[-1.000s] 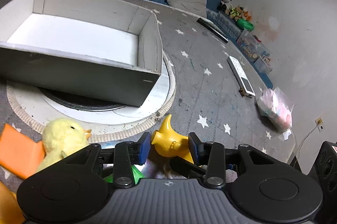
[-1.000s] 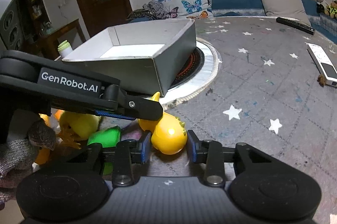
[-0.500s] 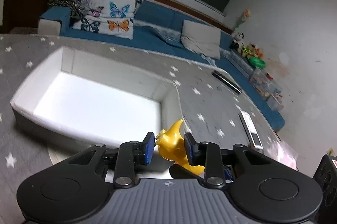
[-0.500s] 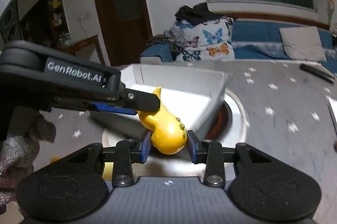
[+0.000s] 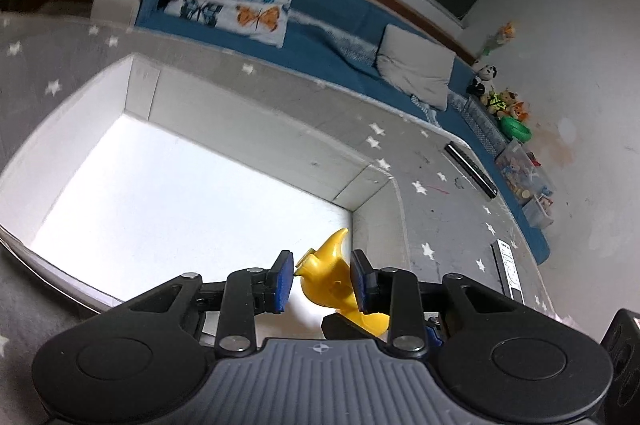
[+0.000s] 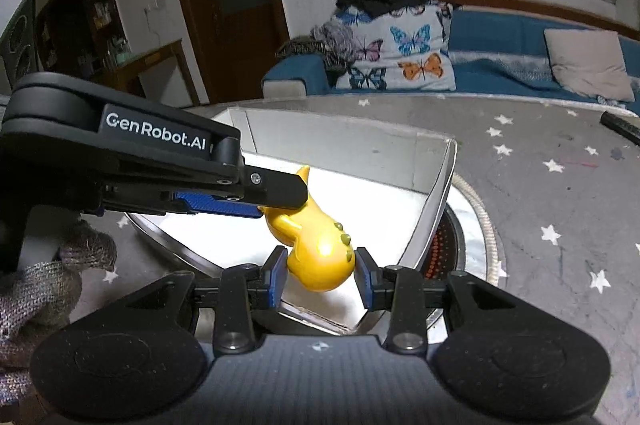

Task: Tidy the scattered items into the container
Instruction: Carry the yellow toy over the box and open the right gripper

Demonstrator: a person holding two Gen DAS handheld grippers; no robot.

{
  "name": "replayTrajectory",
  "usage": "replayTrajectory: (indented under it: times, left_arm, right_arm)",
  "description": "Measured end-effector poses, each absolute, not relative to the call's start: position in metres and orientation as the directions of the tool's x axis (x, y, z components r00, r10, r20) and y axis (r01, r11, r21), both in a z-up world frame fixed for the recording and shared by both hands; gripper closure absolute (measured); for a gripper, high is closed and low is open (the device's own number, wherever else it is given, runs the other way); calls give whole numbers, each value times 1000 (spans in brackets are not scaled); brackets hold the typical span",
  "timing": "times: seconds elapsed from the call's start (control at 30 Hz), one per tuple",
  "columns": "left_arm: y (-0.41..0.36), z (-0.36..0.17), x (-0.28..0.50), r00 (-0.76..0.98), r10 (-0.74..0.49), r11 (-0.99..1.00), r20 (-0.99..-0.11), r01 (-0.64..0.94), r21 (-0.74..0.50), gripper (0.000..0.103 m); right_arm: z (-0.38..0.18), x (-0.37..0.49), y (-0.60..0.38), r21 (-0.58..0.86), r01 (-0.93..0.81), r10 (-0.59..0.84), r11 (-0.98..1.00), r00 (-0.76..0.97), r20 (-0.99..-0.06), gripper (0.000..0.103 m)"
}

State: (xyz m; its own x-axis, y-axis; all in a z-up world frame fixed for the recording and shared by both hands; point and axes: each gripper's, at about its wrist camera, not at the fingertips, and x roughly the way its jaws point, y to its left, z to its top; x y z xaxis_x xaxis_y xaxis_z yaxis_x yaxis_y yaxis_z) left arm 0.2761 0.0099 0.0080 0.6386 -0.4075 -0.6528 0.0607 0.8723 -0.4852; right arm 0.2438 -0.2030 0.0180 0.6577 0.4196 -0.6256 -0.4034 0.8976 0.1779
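A yellow toy dinosaur [image 6: 316, 253] hangs over the near right corner of the white box [image 6: 340, 145]. Both grippers hold it. My right gripper [image 6: 321, 279] is shut on its round body. My left gripper [image 6: 280, 197] reaches in from the left and covers the tail end. In the left wrist view the toy's pointed tail [image 5: 328, 277] sits between the blue pads of the left gripper [image 5: 321, 275]. Those jaws are opening slightly, but both pads still touch the toy. The floor of the white box [image 5: 256, 129] is bare where it shows.
The box stands on a round rimmed mat [image 6: 476, 225] on a grey star-patterned carpet. A black remote [image 5: 470, 175] and a white remote [image 5: 508, 277] lie to the right. A blue sofa with a butterfly pillow [image 6: 404, 57] runs behind. A gloved hand [image 6: 40, 285] shows at the left.
The left jaws closed on the dinosaur's tail. Both grippers then lifted it together, off the carpet beside the other toys and forward over the white box.
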Motion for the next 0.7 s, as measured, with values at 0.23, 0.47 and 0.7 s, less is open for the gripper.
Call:
replayTrajectory:
  times: [0.23,0.47,0.7]
  left_arm:
    - [22,-4,281,620,-433,844,-654,24,-536,69]
    - [20,-9,281,613,-417,857,-671,20,-514,71]
    - [13,-2,270,623,-403,876,-671,51,-479,71]
  right_arm:
    - [10,247,-193,144,-415,403,898,650,-644,68]
    - [13,244,-194,143,-417,404,898,651,-643,67]
    - [22,229,-199,141,-419,411,897,673,-614,67]
